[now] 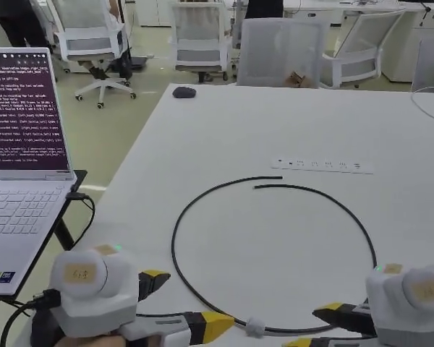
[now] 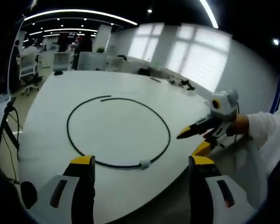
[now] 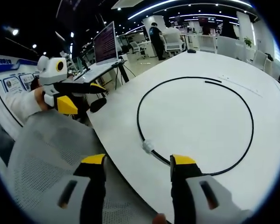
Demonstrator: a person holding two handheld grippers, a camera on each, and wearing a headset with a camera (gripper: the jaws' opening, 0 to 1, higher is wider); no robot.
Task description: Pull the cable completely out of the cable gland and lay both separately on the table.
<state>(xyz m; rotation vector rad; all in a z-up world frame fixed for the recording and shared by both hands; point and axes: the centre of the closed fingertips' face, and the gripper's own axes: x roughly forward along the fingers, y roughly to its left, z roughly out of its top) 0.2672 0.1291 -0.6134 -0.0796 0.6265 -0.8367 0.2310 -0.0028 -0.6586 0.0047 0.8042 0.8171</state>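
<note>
White table (image 1: 275, 116), with a black cable (image 1: 173, 242) lying on it in one wide ring. Its two ends pass close beside each other at the far side without touching. A small pale gland (image 1: 254, 327) sits on the near arc of the ring, close to the table's near edge, and the cable runs through it and out both sides.

My left gripper (image 1: 186, 301) hangs at the near left, off the table's edge, with its yellow-tipped jaws spread wide and nothing between them. My right gripper (image 1: 311, 327) is at the near right, also spread and carrying nothing. The gland lies between the two, and neither gripper touches it or the cable. In each gripper view it shows ahead, between that gripper's own jaws.

A flat pale strip (image 1: 322, 165) lies just beyond the cable's ends. Far off on the left of the table is a dark mouse (image 1: 184, 92). An open laptop (image 1: 22, 202) stands beside the table on the left, well apart from the ring. White chairs (image 1: 202, 36) stand beyond the far edge.
</note>
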